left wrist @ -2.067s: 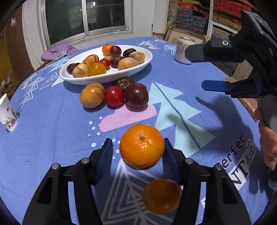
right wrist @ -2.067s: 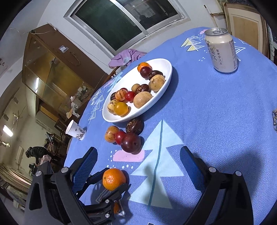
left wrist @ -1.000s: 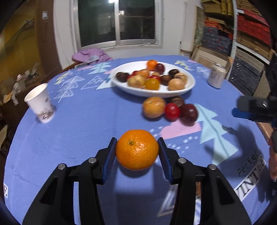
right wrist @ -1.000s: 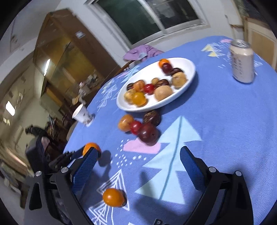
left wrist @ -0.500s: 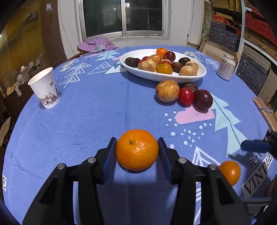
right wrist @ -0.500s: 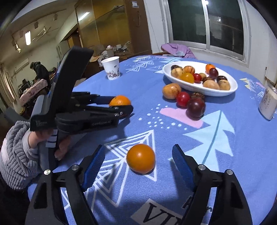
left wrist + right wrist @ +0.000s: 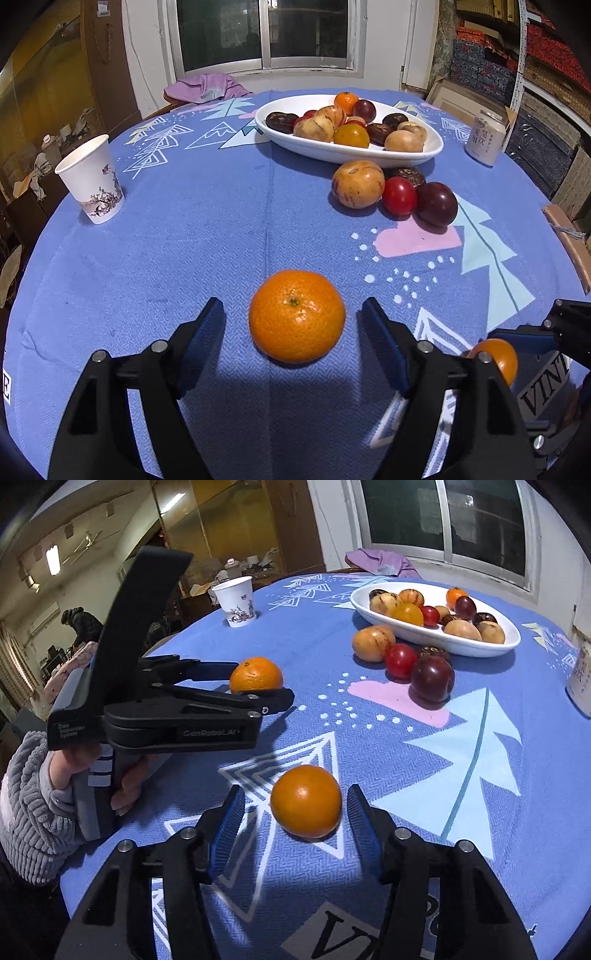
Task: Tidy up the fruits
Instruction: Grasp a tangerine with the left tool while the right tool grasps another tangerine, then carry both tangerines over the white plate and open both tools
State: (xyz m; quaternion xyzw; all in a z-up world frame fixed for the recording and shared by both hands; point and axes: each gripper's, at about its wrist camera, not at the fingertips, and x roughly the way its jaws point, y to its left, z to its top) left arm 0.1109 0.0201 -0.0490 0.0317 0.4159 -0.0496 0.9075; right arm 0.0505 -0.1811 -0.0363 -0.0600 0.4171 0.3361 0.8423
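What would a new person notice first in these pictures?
Probably the two bright fruits on the blue tablecloth: a mandarin lying free between the left claw's just-opened fingers, and a smooth orange fruit between the right claw's closing fingers. Behind, a white dish holds mixed fruit.

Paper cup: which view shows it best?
The left wrist view: the paper cup stands large and whole on the tablecloth, its flower print clear. The right wrist view shows the cup smaller and farther off, still whole.
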